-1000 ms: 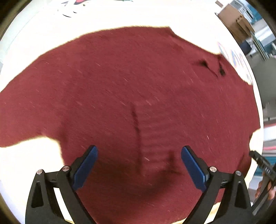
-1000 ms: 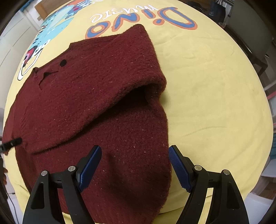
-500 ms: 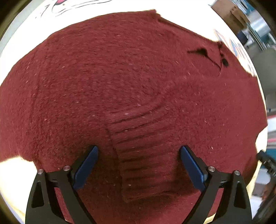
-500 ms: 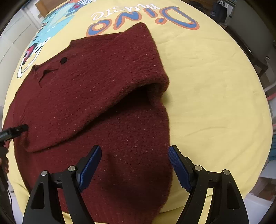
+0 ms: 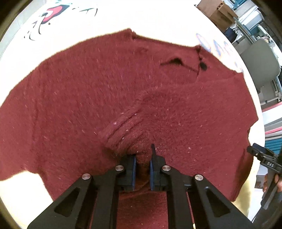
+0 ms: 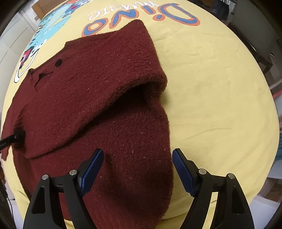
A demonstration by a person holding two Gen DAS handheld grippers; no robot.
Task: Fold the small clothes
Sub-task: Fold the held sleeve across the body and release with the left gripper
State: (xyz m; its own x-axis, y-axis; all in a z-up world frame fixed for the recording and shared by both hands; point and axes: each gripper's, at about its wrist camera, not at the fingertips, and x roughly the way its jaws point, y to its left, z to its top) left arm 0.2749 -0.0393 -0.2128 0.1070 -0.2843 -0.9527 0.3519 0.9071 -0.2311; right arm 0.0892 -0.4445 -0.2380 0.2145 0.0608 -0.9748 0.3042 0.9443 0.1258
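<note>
A dark red knit sweater (image 6: 98, 91) lies on a yellow printed blanket (image 6: 211, 88), with one sleeve folded across its body. In the left wrist view the sweater (image 5: 88, 91) fills the frame. My left gripper (image 5: 142, 158) is shut on the ribbed cuff of the folded sleeve (image 5: 123, 130). Its tip also shows at the left edge of the right wrist view (image 6: 15, 137), touching the sleeve end. My right gripper (image 6: 137, 169) is open and empty, just above the sweater's lower part near the blanket's front edge.
The blanket carries blue and orange lettering (image 6: 141, 19) and a cartoon print (image 6: 44, 31) beyond the sweater. Bare blanket lies to the right of the sweater. Cardboard boxes (image 5: 216, 12) and a grey chair (image 5: 260, 59) stand beyond the table.
My left gripper has closed from wide open onto the ribbed sleeve cuff. My right gripper has stayed open and almost still.
</note>
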